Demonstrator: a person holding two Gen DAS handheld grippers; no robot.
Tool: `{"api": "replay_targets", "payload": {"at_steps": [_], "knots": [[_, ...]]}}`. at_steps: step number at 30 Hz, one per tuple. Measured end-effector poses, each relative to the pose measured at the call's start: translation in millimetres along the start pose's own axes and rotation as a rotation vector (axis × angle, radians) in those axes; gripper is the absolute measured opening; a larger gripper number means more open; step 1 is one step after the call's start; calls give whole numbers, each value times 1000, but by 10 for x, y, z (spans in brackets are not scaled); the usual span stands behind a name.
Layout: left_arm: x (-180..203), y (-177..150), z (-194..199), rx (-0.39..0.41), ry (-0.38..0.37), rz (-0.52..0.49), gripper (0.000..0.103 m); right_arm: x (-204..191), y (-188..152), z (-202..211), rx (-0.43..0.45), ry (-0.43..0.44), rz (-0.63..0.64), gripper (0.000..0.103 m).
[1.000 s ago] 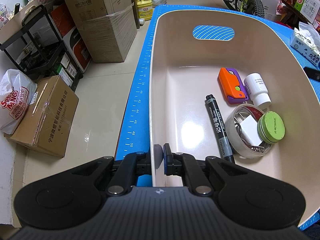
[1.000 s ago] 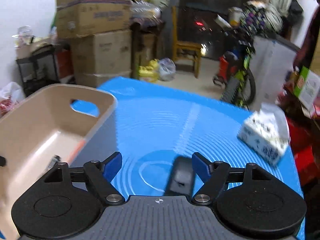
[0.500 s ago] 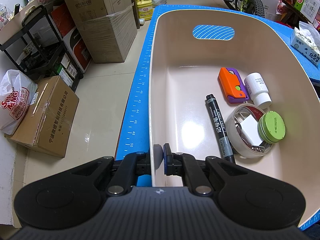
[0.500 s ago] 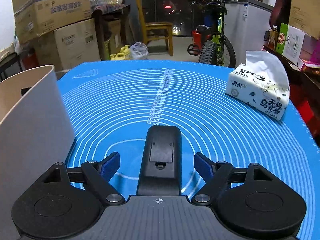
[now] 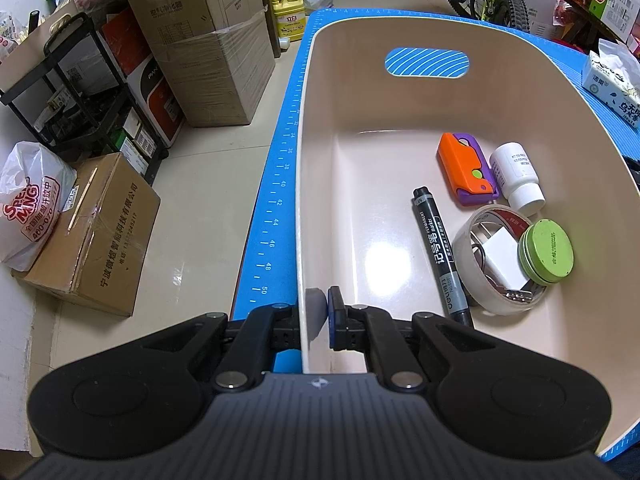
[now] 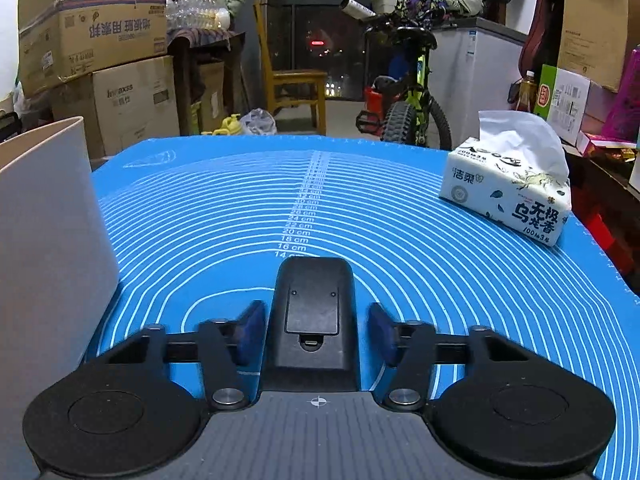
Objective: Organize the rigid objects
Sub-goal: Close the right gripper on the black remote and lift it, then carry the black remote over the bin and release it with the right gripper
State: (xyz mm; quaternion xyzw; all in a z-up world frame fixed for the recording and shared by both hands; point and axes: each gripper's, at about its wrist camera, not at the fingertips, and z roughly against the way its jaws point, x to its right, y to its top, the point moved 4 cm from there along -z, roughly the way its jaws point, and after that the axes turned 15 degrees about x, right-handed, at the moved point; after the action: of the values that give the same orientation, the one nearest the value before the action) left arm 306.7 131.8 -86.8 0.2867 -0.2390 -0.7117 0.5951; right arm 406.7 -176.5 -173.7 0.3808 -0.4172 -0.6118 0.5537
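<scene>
Our right gripper [image 6: 316,334] has closed in around the black remote [image 6: 314,312], which points straight ahead, while our left gripper [image 5: 322,312] pinches the bin [image 5: 305,200] wall.

Left hand-held gripper [image 5: 319,312] clamped, right hand-held gripper [image 6: 316,332] spread

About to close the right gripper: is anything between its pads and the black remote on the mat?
Nothing visible. The black remote lies between the right gripper's open pads, with only bare blue mat in the gaps either side.
</scene>
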Motion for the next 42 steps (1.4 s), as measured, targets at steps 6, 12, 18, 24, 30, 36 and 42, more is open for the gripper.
{"api": "replay_targets", "payload": {"at_steps": [6, 12, 18, 24, 30, 36, 42], "knots": [[5, -1, -2, 0, -1, 0, 10, -30, 20, 94, 42, -25, 20, 54], [3, 0, -4, 0, 0, 0, 10, -27, 132, 283, 115, -21, 13, 53], [6, -1, -4, 0, 0, 0, 10, -32, 337, 497, 213, -1, 17, 53], [4, -2, -5, 0, 0, 0, 10, -85, 594, 760, 334, 30, 32, 53], [6, -2, -5, 0, 0, -1, 10, -163, 892, 1025, 449, 77, 38, 53], [6, -2, -5, 0, 1, 0, 10, -323, 1222, 1290, 518, 165, 47, 53], [7, -3, -6, 1, 0, 0, 10, -548, 1444, 1452, 509, 267, 30, 53]]}}
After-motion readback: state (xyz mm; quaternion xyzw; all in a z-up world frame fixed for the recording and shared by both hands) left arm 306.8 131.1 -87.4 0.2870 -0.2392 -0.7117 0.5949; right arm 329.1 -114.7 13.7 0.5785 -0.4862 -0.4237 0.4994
